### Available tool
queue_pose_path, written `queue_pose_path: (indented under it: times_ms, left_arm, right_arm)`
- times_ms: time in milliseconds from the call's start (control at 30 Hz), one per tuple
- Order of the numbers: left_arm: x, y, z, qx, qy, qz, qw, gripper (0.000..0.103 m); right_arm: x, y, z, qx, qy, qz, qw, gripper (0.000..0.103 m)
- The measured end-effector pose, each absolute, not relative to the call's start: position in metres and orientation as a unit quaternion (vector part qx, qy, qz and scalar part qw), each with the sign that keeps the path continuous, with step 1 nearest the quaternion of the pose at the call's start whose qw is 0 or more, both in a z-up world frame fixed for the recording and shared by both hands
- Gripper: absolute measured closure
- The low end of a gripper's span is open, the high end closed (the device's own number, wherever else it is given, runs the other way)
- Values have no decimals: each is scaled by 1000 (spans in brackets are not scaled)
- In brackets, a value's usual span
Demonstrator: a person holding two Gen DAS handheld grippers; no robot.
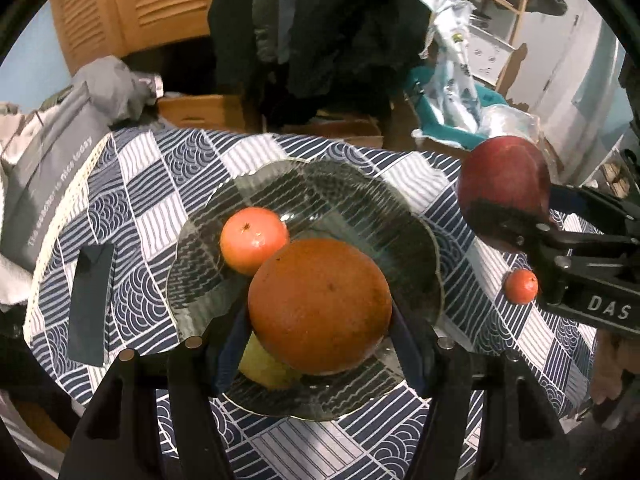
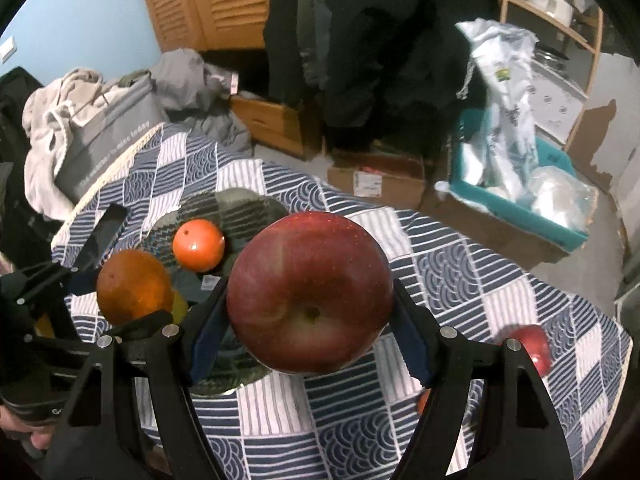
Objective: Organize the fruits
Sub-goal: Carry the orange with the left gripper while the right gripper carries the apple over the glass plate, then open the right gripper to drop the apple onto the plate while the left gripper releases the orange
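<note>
While both wrist views look over the counter with its navy-and-white patterned cloth, I log the left hand-held gripper pinching a large round orange between its blue-padded fingers, held above the near part of a clear ribbed glass plate. Under the orange, a yellow-green fruit lies on the plate, mostly hidden; I cannot tell what kind. A small shiny tangerine sits on the plate farther in. The right hand-held gripper is clamped on a big dark-red apple, stem dimple toward the camera, held in the air at the plate's right side. Right of the plate, on the cloth, rest a second small tangerine and a second red apple. A dark flat rectangular object lies on the cloth left of the plate.
</note>
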State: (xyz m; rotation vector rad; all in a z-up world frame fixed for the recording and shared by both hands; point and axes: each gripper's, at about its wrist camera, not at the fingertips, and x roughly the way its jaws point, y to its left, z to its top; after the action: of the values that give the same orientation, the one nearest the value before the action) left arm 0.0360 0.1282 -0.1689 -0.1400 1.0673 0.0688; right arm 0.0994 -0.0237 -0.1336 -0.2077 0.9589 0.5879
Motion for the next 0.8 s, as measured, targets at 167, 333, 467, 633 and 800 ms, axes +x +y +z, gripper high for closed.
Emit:
queue_pose_path:
  times_ms: [167,333,467,633,800]
  left_arm:
    - [36,133,-179,-71,517,39,852,36]
    - [36,135,-189,-78,528,39,845,36]
    - [37,135,-195,-83,540,38,837,36]
    - [38,138,-202,-90,551,40,829,36]
    - [38,136,-202,-81,553,38,829,36]
  right_arm:
    - [107,-13,-151,-92,475,285,828,28]
    - [110,-7,-165,-105,488,286,818,28]
    - [112,-4,-173,-107,496,286,813,28]
    - [113,-1,-177,-109,502,291,807,28]
    - [113,4,-182,-114,505,295,803,28]
